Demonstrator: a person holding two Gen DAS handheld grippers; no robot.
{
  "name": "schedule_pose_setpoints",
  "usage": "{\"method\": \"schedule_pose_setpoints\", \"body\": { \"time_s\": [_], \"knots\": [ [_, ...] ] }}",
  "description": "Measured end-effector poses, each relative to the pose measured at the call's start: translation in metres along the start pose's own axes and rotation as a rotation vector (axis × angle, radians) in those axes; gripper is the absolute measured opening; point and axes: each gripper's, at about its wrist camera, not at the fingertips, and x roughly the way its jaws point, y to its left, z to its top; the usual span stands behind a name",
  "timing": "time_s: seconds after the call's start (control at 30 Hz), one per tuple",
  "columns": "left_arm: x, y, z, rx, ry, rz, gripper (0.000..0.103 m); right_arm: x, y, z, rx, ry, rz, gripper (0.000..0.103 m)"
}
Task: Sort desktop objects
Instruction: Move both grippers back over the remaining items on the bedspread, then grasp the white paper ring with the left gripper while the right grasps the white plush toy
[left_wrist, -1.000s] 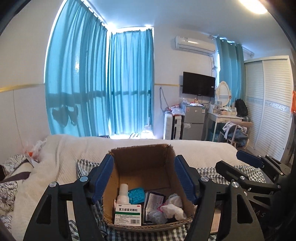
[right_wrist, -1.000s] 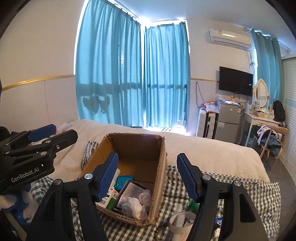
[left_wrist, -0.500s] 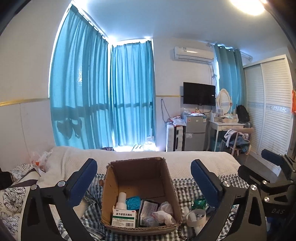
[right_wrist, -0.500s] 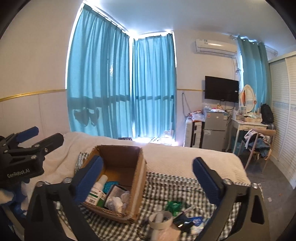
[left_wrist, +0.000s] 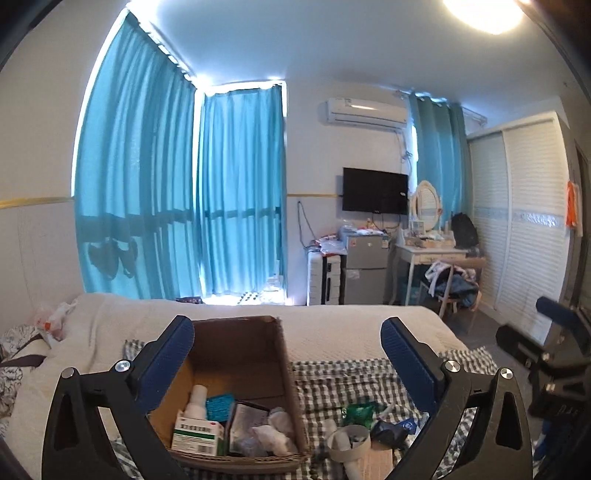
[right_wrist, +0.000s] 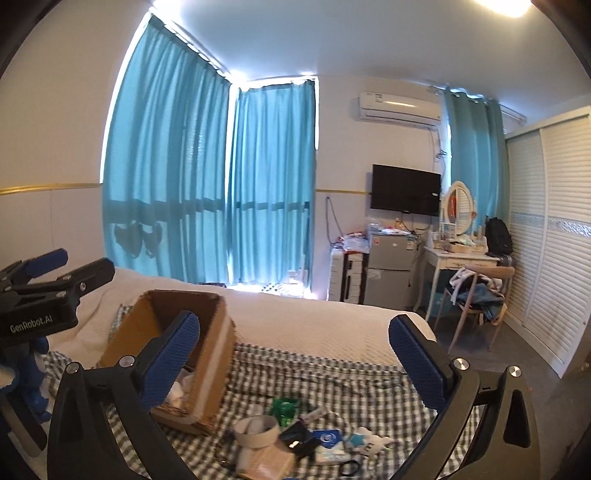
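Both pairs of tongs have just been opening and have drawn back from the cardboard box (left_wrist: 240, 373) since a second ago, so we now see more of the checked cloth (left_wrist: 332, 373) around it. We hold the left tongs (left_wrist: 288, 373) spread wide with nothing gripped; the box merely shows between their blue pads (left_wrist: 170, 362). We hold the right tongs (right_wrist: 295, 365) spread wide too, gripping nothing, over the cloth to the right of the box. The box stands open-topped on the cloth, which lies across a bed with a white cover (left_wrist: 332, 328). Inside it we see a green and white medicine carton (left_wrist: 197, 435), a small white bottle (left_wrist: 197, 400) upright behind it, a teal case (left_wrist: 219, 406) and some crumpled white wrappers (left_wrist: 275, 432). Just right of the box, loose on the cloth, lie a roll of white tape (left_wrist: 349, 439), a green packet (left_wrist: 356, 411) and a dark blue pouch (left_wrist: 393, 430). In the right view the left tongs show at the left edge.
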Motion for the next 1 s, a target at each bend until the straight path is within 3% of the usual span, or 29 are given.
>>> {"method": "schedule_pose_setpoints", "body": {
  "time_s": [0.47,0.57,1.0],
  "knots": [
    [0.038,-0.042,-0.032,0.025,0.126,-0.055,0.103,0.02,-0.055,-0.038,-0.015,0.122,-0.061,0.103],
    [0.051,-0.051,-0.041,0.009,0.202,-0.138,0.103,0.027,-0.066,-0.047,-0.017,0.146,-0.074,0.103],
    [0.108,-0.09,-0.102,-0.011,0.428,-0.183,0.103,0.068,-0.104,-0.093,-0.078,0.27,-0.082,0.103]
  ]
}}
